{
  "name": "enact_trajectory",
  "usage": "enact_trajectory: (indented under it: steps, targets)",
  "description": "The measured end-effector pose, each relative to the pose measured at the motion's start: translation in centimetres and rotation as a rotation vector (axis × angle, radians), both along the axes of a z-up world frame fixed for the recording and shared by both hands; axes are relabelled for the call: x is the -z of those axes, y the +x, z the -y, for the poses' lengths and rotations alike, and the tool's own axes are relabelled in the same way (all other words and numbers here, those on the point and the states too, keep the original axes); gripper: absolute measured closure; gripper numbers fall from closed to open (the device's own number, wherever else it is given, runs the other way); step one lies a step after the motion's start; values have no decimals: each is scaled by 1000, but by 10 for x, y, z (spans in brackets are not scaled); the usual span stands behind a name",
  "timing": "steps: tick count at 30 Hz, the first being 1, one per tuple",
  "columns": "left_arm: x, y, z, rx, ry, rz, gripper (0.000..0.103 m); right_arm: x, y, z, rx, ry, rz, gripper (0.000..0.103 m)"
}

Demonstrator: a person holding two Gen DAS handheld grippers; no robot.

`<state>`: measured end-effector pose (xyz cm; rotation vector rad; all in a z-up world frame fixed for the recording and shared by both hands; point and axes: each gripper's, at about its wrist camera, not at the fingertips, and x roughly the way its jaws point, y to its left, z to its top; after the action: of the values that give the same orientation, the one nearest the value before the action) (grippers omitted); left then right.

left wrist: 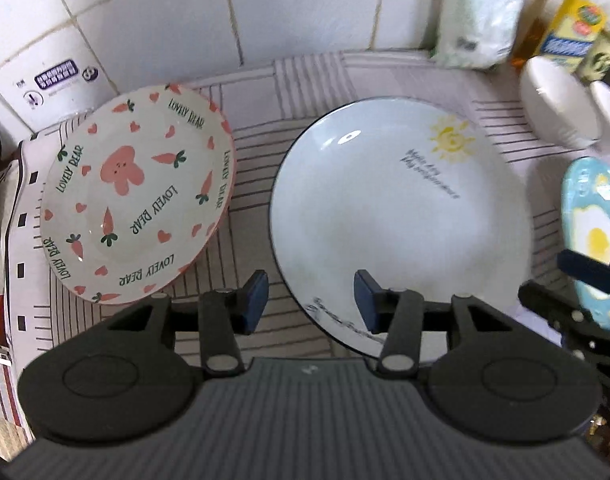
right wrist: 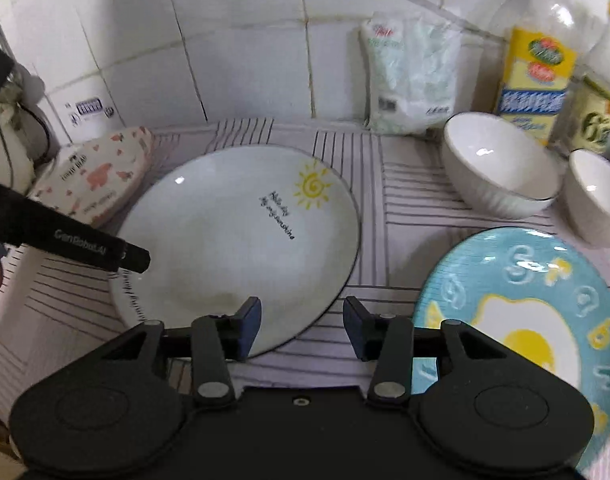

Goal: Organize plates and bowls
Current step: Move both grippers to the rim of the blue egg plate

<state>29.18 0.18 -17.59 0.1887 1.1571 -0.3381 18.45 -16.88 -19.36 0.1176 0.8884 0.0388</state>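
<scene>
Both tools (left wrist: 311,300) (right wrist: 301,326) released, empty, above three plates (right wrist: 241,236) and two bowls (right wrist: 501,168).

"LOVELY BEAR" is printed several times in dark letters around the pink plate (left wrist: 137,196) at the far left. On the white plate (left wrist: 401,216) a handwritten line is set beside the yellow sun, too small to be read; another script line runs along its near rim. "GenRobot.AI" is read on the black bar (right wrist: 77,236) at the left. The yellow bottle label (right wrist: 535,76) and the wall sticker (left wrist: 57,74) bear print that cannot be made out.
</scene>
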Motion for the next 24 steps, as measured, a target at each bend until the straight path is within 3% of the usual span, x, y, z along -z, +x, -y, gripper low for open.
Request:
enact_trajectory:
  steps: [9,13,19,24]
  targets:
    - [-56,-29,36,105,-98,43,52,-70,-74,11,-27,55,131,49]
    - [-86,-52,64,206,-115,137,43,-88,-98,27,15,92,167,49]
    - [-111,-77,112,335,-172,156,34,-101,-133,72,134,81,208,46]
    - [-99,-87,150,386,-150,135,29,-90,-152,113,197,87,203,41]
